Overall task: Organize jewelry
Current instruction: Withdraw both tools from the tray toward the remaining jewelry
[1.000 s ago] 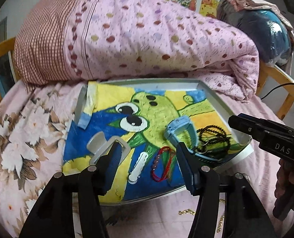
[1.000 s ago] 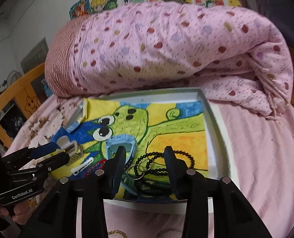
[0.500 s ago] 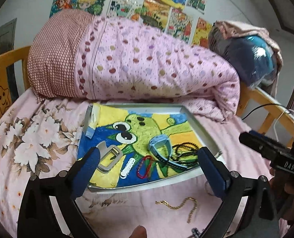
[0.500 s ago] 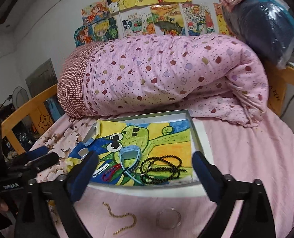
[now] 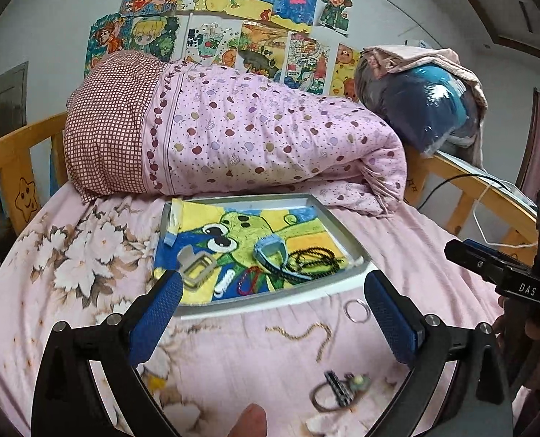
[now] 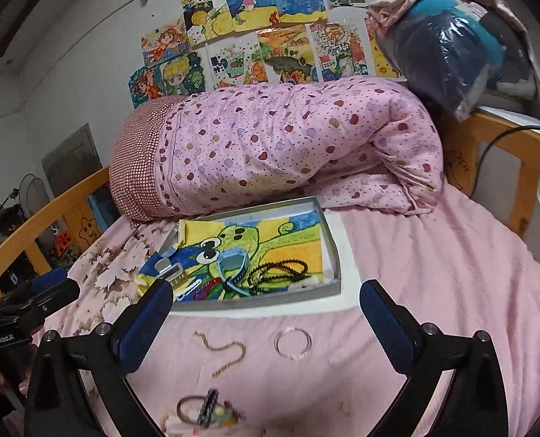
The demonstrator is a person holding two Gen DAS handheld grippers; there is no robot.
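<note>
While spread wide across both views, pink bed sheet (image 5: pixel 408 240) underneath everything, floral print on its left part. Behind, against the wall, rolled pink quilt (image 5: pixel 270 134) dotted with apples, checked end at left. Above that, row of children's drawings (image 5: pixel 233 11) taped to the wall. At right, on a wooden bed rail, dark blue bundle (image 5: pixel 426 109) wrapped in clear plastic.

Just in front of the quilt, shallow grey tray (image 5: pixel 355 251) lined with a bright green cartoon picture. Inside the tray, left to right: silver rectangular buckle piece (image 5: pixel 195 267), small white clip (image 5: pixel 224 282), red beaded bracelet (image 5: pixel 250 280), light blue watch (image 5: pixel 270 251), black bead string (image 5: pixel 313 260) touching the watch strap.

Nearer the cameras, two black hand-held grippers with blue pads. Left gripper (image 5: pixel 270 313) with jaws just swung apart, now standing wide, nothing between them, hovering near the tray's front edge. Right gripper (image 6: pixel 266 322) likewise just swung wide, empty, also seen from the left view at far right, held by a hand.

On the sheet in front of the tray, apart from it: gold chain (image 6: pixel 222 351), clear ring bangle (image 6: pixel 293 342) beside it, and closest, blurred, small cluster of trinkets (image 6: pixel 208 413), details unclear.
</note>
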